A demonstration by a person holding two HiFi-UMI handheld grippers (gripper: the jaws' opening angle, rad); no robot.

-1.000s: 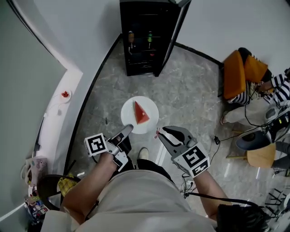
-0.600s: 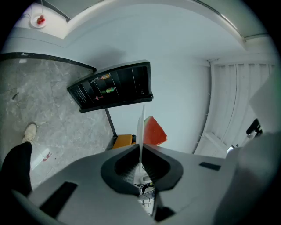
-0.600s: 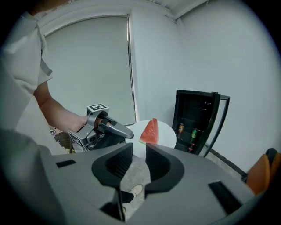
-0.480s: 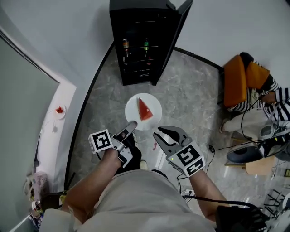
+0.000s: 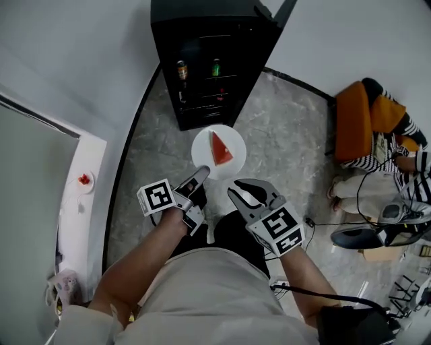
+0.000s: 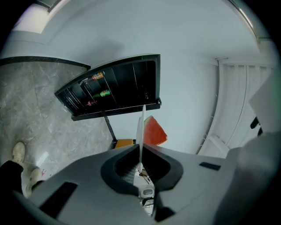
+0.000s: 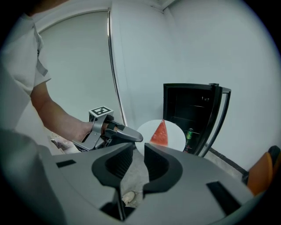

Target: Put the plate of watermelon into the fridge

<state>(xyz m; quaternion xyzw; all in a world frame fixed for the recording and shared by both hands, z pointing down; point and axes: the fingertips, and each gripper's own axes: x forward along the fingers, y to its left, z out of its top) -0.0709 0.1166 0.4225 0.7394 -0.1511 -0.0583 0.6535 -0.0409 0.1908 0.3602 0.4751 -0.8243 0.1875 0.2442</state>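
A white plate (image 5: 233,139) carries a red watermelon wedge (image 5: 219,149). My left gripper (image 5: 201,174) is shut on the plate's near rim and holds it above the floor, in front of the black fridge (image 5: 202,60), whose door (image 5: 273,20) stands open. In the left gripper view the plate (image 6: 141,125) is edge-on between the jaws, with the wedge (image 6: 154,131) just right of it. My right gripper (image 5: 246,191) is open and empty, close to the right of the left one. Its own view shows the plate (image 7: 176,137), the wedge (image 7: 161,133) and the left gripper (image 7: 131,137).
Bottles (image 5: 181,71) stand on the fridge shelves. A seated person by an orange chair (image 5: 353,121) is at the right, with cables (image 5: 337,222) on the floor there. A white ledge (image 5: 83,202) with a small red item runs along the left wall.
Both grippers have moved forward with the plate, so it is now much closer to the open fridge. The left gripper's hold on the rim is unchanged.
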